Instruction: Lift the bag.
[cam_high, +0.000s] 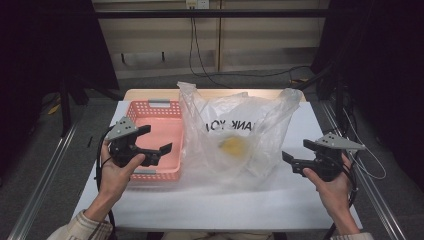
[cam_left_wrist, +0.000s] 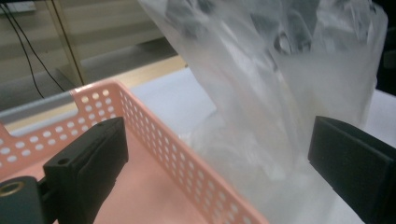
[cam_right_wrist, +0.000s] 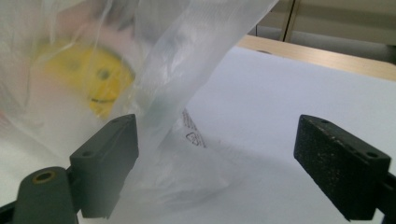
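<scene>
Tongs, left (cam_high: 157, 139) and right (cam_high: 295, 156), gape empty beside plastic bag (cam_high: 235, 135); white tabletop (cam_high: 215, 202); dim room.

You are working at a white-covered table (cam_high: 300, 200). A pink perforated basket (cam_high: 159, 112) is sitting on it, a clear plastic bag (cam_high: 235, 135) standing just beside.

One plastic bag (cam_high: 235, 135), one pink basket (cam_high: 155, 125), two grippers.
</scene>
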